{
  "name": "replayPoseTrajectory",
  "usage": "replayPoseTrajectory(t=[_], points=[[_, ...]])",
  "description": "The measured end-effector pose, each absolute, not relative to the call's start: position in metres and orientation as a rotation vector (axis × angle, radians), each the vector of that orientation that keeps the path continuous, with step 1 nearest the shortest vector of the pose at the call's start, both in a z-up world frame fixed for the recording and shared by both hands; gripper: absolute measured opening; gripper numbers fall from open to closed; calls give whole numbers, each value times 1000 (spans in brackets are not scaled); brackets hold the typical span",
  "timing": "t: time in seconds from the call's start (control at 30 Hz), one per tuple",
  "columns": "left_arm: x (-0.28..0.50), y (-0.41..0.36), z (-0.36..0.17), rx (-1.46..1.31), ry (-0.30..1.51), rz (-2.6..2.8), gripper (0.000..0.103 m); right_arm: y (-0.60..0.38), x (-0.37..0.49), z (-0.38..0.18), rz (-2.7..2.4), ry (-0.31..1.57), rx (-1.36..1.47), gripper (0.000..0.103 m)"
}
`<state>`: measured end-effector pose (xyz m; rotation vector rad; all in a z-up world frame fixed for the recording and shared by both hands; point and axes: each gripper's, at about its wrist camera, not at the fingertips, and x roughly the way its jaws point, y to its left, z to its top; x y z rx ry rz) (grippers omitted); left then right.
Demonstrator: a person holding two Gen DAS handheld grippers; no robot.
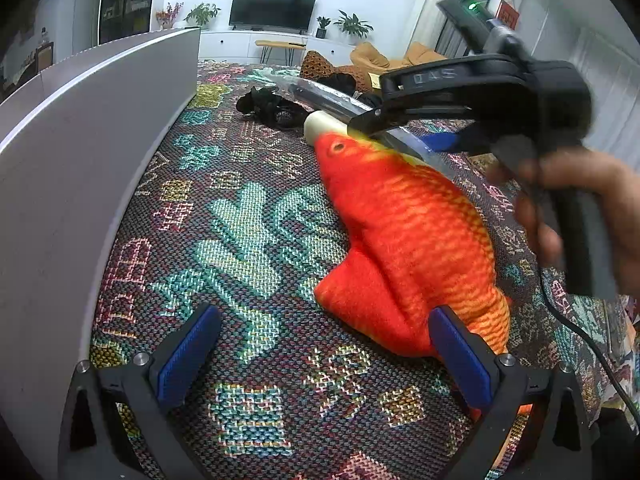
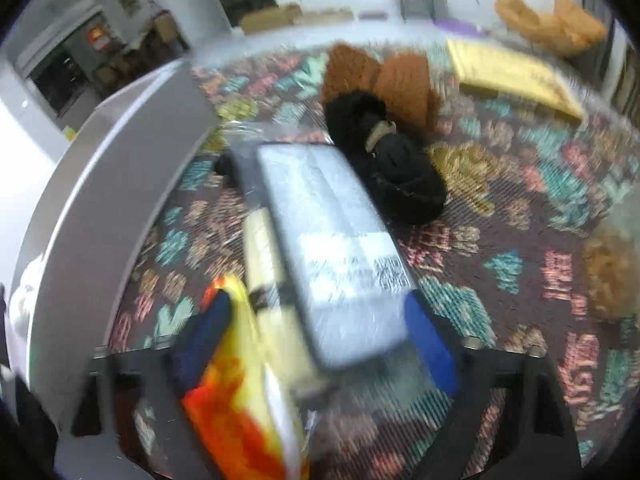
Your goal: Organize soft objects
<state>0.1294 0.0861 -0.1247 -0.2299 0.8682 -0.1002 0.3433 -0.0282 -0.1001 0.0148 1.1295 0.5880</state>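
The right gripper's point(image 2: 316, 336) fingers point(image 2: 430, 344) close around a plastic-wrapped package point(image 2: 332, 240). The left gripper point(image 1: 324, 356) stands wide open and empty beside the orange fish toy point(image 1: 404, 232) on the patterned cloth point(image 1: 240, 240).

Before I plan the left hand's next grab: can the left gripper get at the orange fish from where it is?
Probably yes. The left gripper is open, and the orange fish lies just ahead with its tail beside the right-side finger; only bare patterned cloth lies between.
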Motion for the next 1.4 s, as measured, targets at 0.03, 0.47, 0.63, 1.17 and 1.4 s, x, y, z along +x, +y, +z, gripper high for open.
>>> replayPoseTrajectory(t=[0.03, 0.47, 0.63, 1.17, 1.4], points=[[130, 87, -125, -232, 868, -101, 103, -36, 347, -100, 600, 1135, 79, 53], [130, 86, -126, -226, 868, -99, 103, -220, 235, -106, 504, 1076, 801, 33], [130, 85, -126, -222, 870, -96, 103, -338, 189, -113, 138, 967, 892, 49], [130, 84, -126, -213, 872, -90, 103, -295, 178, -120, -309, 928, 70, 84], [133, 78, -127, -190, 880, -76, 103, -307, 171, -125, -286, 928, 154, 90]])
